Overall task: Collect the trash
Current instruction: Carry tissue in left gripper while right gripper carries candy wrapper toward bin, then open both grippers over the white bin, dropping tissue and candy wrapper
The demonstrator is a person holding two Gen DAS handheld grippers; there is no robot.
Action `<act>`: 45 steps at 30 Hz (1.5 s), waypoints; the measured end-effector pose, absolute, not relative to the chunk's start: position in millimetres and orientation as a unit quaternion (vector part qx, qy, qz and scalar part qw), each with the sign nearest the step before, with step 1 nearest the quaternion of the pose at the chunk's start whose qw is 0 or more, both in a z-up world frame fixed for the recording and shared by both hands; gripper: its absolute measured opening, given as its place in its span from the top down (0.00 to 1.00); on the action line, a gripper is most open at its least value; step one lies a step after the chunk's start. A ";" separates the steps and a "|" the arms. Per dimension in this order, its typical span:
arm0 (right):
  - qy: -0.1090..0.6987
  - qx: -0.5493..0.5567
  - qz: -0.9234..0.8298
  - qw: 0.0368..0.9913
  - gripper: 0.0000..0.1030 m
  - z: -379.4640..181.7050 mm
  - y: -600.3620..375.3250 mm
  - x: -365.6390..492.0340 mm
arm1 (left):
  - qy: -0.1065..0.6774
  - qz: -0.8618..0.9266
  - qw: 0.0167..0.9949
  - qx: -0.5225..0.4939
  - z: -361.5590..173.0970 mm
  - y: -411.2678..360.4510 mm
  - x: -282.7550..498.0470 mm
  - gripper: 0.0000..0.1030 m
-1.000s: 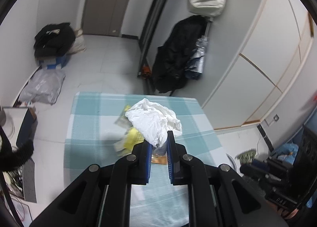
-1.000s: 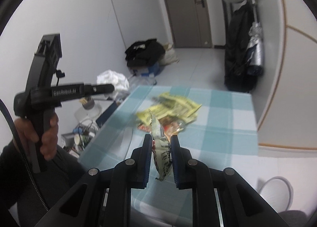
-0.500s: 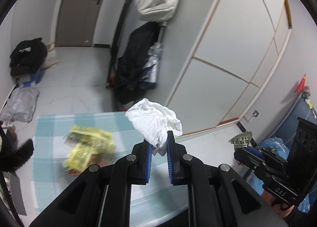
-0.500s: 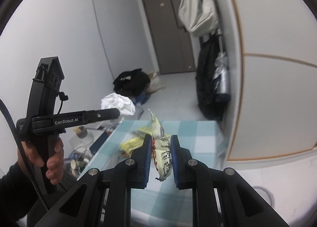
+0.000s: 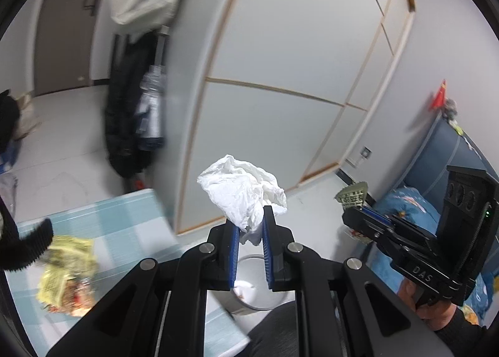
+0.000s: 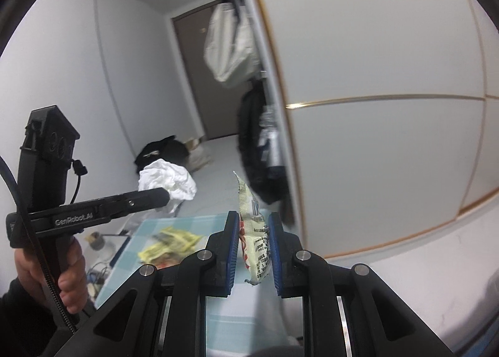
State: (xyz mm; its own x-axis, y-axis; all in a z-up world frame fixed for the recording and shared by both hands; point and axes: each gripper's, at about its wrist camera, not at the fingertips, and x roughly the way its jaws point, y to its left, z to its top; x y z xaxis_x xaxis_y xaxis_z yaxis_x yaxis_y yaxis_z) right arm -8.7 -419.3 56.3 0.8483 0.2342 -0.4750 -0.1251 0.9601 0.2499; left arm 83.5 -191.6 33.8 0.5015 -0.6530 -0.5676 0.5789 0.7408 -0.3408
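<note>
Now both views have swung away from the table, and a metal bin has come into sight under the left hand-held gripper. It pinches a crumpled white tissue, which bulges up above its fingertips. The right hand-held gripper pinches a snack wrapper, standing upright, its long axis pointing up. Yellow wrappers lie on the table beyond.

A tall white wardrobe with thin wooden trim lines fills the wall; beside it hang a black coat and cream cloth bag.
</note>
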 end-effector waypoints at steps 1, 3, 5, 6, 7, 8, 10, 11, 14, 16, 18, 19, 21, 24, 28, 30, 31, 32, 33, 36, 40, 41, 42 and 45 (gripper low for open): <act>0.262 0.109 0.087 0.955 0.83 53.5 -427.5 -8.8 | 0.354 -0.363 0.861 -0.049 31.9 -200.3 84.0 0.91; 0.272 0.114 0.069 0.953 0.83 45.8 -445.4 -8.9 | 0.365 -0.378 0.850 -0.043 26.1 -219.4 87.6 0.91; 0.283 0.124 0.048 0.950 0.83 33.8 -466.5 -7.4 | 0.387 -0.398 0.831 -0.044 16.9 -240.6 93.6 0.91; 0.289 0.133 0.038 0.947 0.83 27.5 -477.1 -6.8 | 0.394 -0.406 0.823 -0.046 14.4 -247.1 95.1 0.91; 0.297 0.147 0.029 0.943 0.83 18.4 -490.0 -6.8 | 0.402 -0.413 0.816 -0.046 9.4 -256.2 97.7 0.91; 0.305 0.158 0.020 0.939 0.83 10.7 -500.4 -6.3 | 0.409 -0.416 0.811 -0.042 5.0 -263.0 101.0 0.91; 0.323 0.179 0.003 0.929 0.83 -8.4 -519.3 -4.2 | 0.427 -0.427 0.797 -0.037 -6.8 -280.2 106.7 0.91; 0.332 0.187 -0.006 0.925 0.83 -19.5 -527.5 -2.9 | 0.436 -0.430 0.790 -0.036 -13.2 -287.3 109.9 0.91; 0.358 0.203 -0.023 0.911 0.83 -47.9 -546.7 0.0 | 0.462 -0.436 0.772 -0.020 -33.2 -312.2 117.8 0.91; 0.378 0.220 -0.034 0.899 0.83 -70.0 -559.3 2.6 | 0.481 -0.439 0.759 -0.012 -48.5 -327.6 124.8 0.91; 0.392 0.238 -0.040 0.888 0.83 -89.4 -570.5 5.2 | 0.502 -0.440 0.745 -0.010 -66.6 -340.1 134.5 0.91; 0.401 0.248 -0.045 0.881 0.83 -101.2 -576.9 5.6 | 0.511 -0.437 0.740 -0.004 -74.8 -346.0 137.7 0.91; 0.417 0.263 -0.049 0.869 0.83 -123.0 -586.8 15.1 | 0.538 -0.433 0.723 0.008 -98.0 -359.8 147.7 0.91; 0.448 0.289 -0.050 0.845 0.83 -160.7 -598.6 26.1 | 0.575 -0.431 0.695 0.020 -128.6 -374.3 157.1 0.91; 0.485 0.330 -0.051 0.808 0.83 -211.1 -608.5 33.2 | 0.617 -0.420 0.664 0.044 -164.5 -393.3 160.1 0.91; 0.505 0.350 -0.054 0.787 0.83 -234.7 -612.3 36.9 | 0.631 -0.412 0.656 0.046 -175.7 -393.9 163.0 0.91; 0.515 0.358 -0.052 0.777 0.83 -247.3 -612.1 38.7 | 0.635 -0.410 0.652 0.046 -179.1 -394.6 163.5 0.91; 0.522 0.363 -0.050 0.770 0.83 -257.2 -611.7 40.4 | 0.642 -0.408 0.648 0.045 -184.9 -394.7 164.3 0.91; 0.529 0.364 -0.051 0.764 0.82 -266.0 -611.5 42.0 | 0.647 -0.407 0.644 0.042 -187.0 -393.2 166.1 0.91; 0.546 0.372 -0.051 0.749 0.81 -289.5 -609.5 47.8 | 0.657 -0.401 0.637 0.038 -195.6 -394.2 168.9 0.91; 0.560 0.381 -0.056 0.734 0.79 -306.5 -605.1 51.5 | 0.668 -0.394 0.630 0.034 -205.4 -397.4 171.2 0.91; 0.561 0.381 -0.057 0.733 0.75 -308.9 -606.5 50.3 | 0.671 -0.394 0.627 0.033 -206.8 -398.0 170.2 0.91; 0.562 0.380 -0.060 0.732 0.66 -309.9 -605.3 50.0 | 0.672 -0.395 0.625 0.033 -207.5 -399.2 170.1 0.91; 0.557 0.376 -0.070 0.737 0.61 -304.5 -611.0 46.5 | 0.678 -0.396 0.619 0.036 -213.8 -404.3 170.8 0.91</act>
State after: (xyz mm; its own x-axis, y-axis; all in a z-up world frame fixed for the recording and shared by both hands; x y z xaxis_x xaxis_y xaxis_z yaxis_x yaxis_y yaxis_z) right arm 46.5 -611.0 -304.5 0.3689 0.3163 -0.8740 0.5223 0.7073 0.4764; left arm 170.8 -404.3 -213.8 -0.2314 -0.4407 -0.8673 0.5388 0.6842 -0.4914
